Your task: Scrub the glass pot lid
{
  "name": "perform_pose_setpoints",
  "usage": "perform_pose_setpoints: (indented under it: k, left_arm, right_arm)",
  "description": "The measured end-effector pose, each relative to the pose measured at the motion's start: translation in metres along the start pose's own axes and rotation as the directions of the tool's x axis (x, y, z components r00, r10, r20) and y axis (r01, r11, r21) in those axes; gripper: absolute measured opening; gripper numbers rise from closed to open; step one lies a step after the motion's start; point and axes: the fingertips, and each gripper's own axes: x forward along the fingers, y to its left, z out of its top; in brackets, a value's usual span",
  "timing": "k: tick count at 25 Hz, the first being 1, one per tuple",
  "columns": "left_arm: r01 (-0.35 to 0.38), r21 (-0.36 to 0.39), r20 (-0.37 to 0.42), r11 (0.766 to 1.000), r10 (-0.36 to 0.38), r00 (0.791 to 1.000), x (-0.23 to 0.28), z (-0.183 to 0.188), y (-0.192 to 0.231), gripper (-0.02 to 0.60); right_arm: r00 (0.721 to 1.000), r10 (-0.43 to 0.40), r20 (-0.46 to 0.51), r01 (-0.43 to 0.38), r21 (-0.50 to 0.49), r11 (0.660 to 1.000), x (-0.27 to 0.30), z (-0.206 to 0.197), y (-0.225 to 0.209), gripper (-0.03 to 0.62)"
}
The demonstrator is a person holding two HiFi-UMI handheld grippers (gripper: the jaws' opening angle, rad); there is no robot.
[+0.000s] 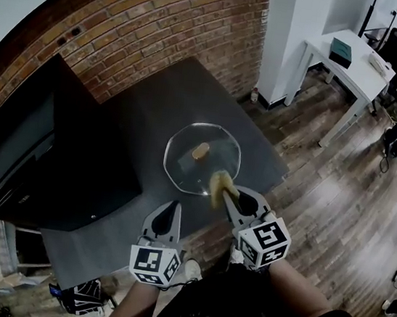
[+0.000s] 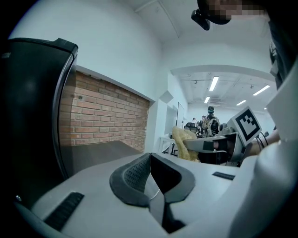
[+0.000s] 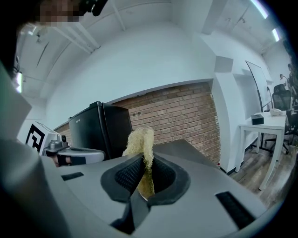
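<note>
The head camera looks steeply down from above the person onto the dark table (image 1: 155, 104), with the left gripper (image 1: 171, 209) and right gripper (image 1: 228, 195) low in its frame. Each gripper camera rides close behind its own jaws and faces nearly level along them. The left one takes in the brick wall (image 2: 107, 116) ahead and left of its jaws, and the other gripper to their right. The right one sits so near that the yellow scrubber (image 3: 139, 139) between its jaws stands mid-frame, with the black cabinet (image 3: 100, 130) left of them. All three views share the wall and the cabinet.
</note>
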Motion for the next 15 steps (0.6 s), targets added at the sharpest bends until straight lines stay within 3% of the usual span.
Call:
perform_pose_setpoints:
  k: [15]
  left_arm:
    - [-0.172, -0.013, -0.010, 0.985, 0.172, 0.985, 0.025, 0.001, -0.011, 0.034]
  right_arm:
    - [0.988, 0.151, -0.034, -0.151, 0.006, 0.988, 0.020, 0.006, -0.039, 0.048]
